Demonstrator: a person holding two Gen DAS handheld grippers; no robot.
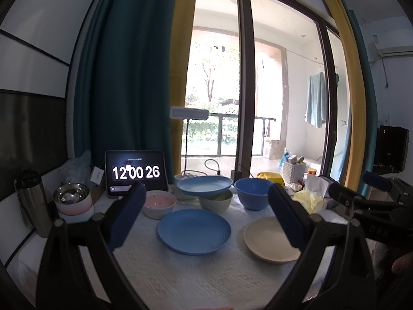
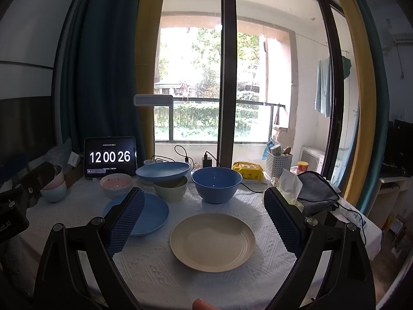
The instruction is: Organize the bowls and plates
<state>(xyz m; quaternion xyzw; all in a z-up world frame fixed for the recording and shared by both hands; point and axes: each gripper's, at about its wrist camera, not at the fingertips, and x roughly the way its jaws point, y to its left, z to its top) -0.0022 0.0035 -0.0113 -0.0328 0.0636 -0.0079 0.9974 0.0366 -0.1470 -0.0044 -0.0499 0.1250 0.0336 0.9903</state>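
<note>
On the white tablecloth (image 2: 206, 284) lay a cream plate (image 2: 212, 241) and a blue plate (image 1: 194, 235), well apart. Both claws, left (image 1: 206, 217) and right (image 2: 204, 222), were spread wide and empty. A good start would be pinching one plate's rim gently and lifting it flat.

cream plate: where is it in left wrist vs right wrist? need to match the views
Left wrist: cream plate sits lower right on the white tablecloth, partly hidden behind the right finger of the left tongs.
Right wrist: cream plate lies centre, low, between the open fingers of the right tongs.
Shared landmark: the tablet clock at the back left.
</note>
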